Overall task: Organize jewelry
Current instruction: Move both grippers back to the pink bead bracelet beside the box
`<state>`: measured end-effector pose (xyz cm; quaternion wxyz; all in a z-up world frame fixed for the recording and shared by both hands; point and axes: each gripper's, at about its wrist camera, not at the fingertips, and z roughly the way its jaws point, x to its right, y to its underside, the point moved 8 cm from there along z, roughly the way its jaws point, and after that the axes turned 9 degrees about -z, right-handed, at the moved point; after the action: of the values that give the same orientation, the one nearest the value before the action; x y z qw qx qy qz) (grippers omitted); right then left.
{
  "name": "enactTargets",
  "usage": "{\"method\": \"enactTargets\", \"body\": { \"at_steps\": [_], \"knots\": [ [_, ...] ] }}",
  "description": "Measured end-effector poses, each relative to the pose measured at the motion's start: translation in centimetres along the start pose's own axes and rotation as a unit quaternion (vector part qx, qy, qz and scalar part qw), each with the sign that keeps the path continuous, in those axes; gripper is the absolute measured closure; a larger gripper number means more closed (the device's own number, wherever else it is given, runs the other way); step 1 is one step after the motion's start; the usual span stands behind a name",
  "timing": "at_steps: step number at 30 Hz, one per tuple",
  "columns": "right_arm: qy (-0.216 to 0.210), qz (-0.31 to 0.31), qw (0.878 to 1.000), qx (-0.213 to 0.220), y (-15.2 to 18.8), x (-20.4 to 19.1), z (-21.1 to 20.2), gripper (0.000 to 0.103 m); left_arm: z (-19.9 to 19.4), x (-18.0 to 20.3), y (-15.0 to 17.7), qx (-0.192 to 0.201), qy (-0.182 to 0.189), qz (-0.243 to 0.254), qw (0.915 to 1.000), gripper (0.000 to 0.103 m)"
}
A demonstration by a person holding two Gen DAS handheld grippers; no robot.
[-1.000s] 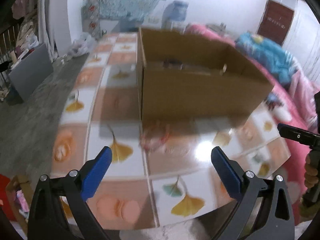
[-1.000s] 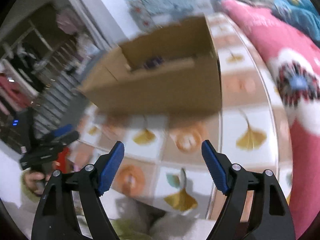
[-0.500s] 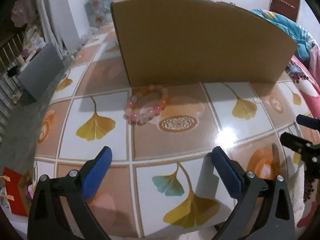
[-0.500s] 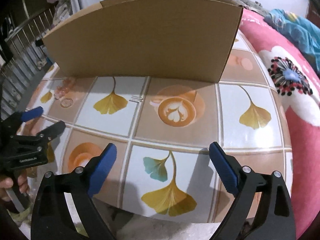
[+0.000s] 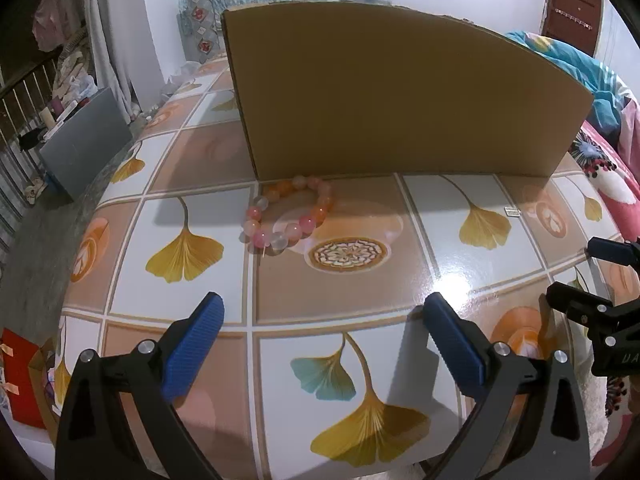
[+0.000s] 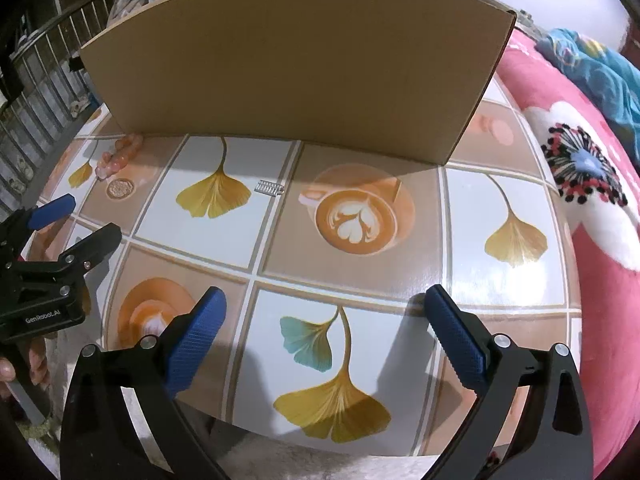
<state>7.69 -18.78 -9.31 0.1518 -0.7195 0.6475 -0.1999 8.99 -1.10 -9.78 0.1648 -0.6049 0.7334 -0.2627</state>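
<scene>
A bracelet of pink and orange beads (image 5: 290,216) lies on the tiled table (image 5: 344,304), just in front of the left corner of a brown cardboard box (image 5: 392,96). My left gripper (image 5: 323,304) hangs open over the table, short of the bracelet, with nothing between its fingers. In the right wrist view the bracelet (image 6: 118,156) is far left and a small silver piece (image 6: 271,188) lies ahead. My right gripper (image 6: 326,294) is opening its jaws, nothing between them. The box wall (image 6: 296,60) hides the box's inside.
A pink flowered blanket (image 6: 580,168) borders the table on the right. A grey panel (image 5: 84,140) leans on the floor to the left, and a red box (image 5: 20,380) sits low left. The table's near edge runs under both grippers.
Both grippers have sunk toward the table and tipped down, so the box's open top no longer shows. The right gripper's jaws have spread wider. The bracelet has not moved.
</scene>
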Motion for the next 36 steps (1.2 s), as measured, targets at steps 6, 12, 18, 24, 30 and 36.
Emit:
{"method": "enactTargets", "body": {
  "at_steps": [6,12,18,24,30,36],
  "knots": [
    [-0.003,-0.005,1.0,-0.006,0.1,0.3,0.5,0.008,0.0,0.0,0.0,0.0,0.0,0.0,1.0,0.005],
    [-0.003,-0.001,1.0,-0.015,-0.3,0.1,0.7,0.008,0.0,0.0,0.0,0.001,0.0,0.0,1.0,0.005],
    [-0.002,0.003,1.0,-0.024,-0.6,0.4,0.9,0.008,0.0,0.0,0.0,0.0,0.0,0.0,1.0,0.005],
    [-0.002,0.007,0.999,-0.033,-0.6,1.0,1.3,0.008,-0.2,0.1,0.1,-0.001,0.0,0.0,1.0,0.005],
    [-0.001,0.009,0.999,-0.031,-0.7,1.4,1.5,0.008,-0.2,0.0,0.1,-0.006,0.0,0.001,1.0,0.005],
    [-0.001,0.009,0.999,-0.031,-0.4,1.4,1.5,0.008,-0.1,0.1,0.1,-0.01,0.0,0.0,1.0,0.005]
  ]
}}
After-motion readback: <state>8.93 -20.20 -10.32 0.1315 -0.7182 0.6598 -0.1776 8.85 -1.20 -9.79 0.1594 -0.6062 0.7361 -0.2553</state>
